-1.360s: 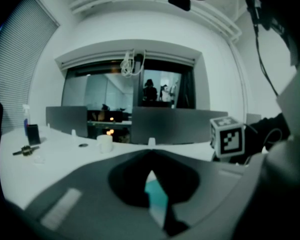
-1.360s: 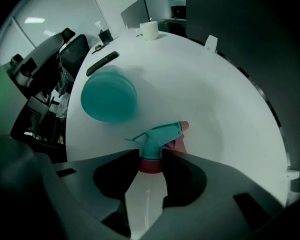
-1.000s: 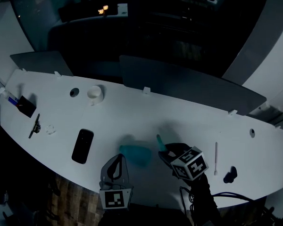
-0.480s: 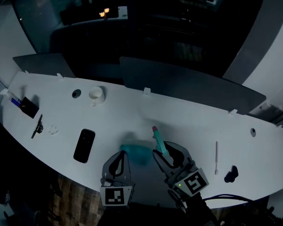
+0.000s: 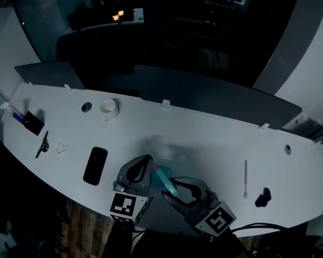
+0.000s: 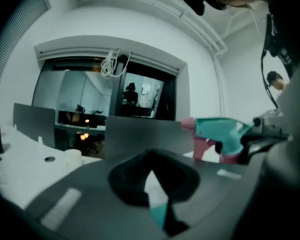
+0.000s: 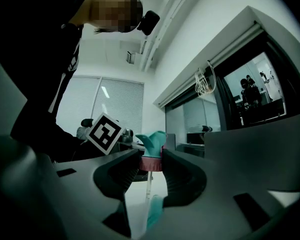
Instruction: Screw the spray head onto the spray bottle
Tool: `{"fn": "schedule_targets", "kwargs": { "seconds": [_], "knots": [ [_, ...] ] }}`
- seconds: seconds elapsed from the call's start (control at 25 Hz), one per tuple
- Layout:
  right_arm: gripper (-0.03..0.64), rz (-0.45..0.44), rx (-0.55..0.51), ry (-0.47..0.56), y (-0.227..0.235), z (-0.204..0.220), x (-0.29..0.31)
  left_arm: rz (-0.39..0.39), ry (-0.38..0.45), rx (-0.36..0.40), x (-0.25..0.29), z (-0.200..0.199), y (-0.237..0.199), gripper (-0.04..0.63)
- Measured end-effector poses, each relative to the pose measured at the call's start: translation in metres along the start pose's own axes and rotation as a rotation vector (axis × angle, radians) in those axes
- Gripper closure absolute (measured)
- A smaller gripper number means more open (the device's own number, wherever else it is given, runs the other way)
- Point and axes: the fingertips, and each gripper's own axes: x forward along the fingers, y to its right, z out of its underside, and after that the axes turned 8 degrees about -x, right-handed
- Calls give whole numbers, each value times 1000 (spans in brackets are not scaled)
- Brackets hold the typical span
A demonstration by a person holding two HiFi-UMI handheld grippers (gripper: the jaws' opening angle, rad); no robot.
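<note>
Right gripper (image 7: pixel 151 165) has swung the spray head (image 6: pixel 220 134) toward the left gripper (image 6: pixel 151 169) near the desk's (image 5: pixel 204 138) front edge, clamping its stiff pink collar. Left jaws are together, bottle (image 7: pixel 154 211) just below; it looks light, slippery: grip its body.

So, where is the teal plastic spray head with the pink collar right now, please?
The spray head is clamped by its collar in the right gripper, over the white table's front edge, just right of the left gripper in the head view.
</note>
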Motion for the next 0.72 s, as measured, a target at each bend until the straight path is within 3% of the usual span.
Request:
{"fn": "schedule_targets", "kwargs": {
  "seconds": [0.28,0.6,0.72],
  "knots": [
    [471,-4,-6,-29,2,8,-2,145,65,30,5,-19,41,591],
    [471,4,-6,-41,4,12,-2,229,74,68,3,-21,65,592],
    [470,-14,-68,-66,3,15,-1,249,77,104,1,-22,69,592]
  ]
}}
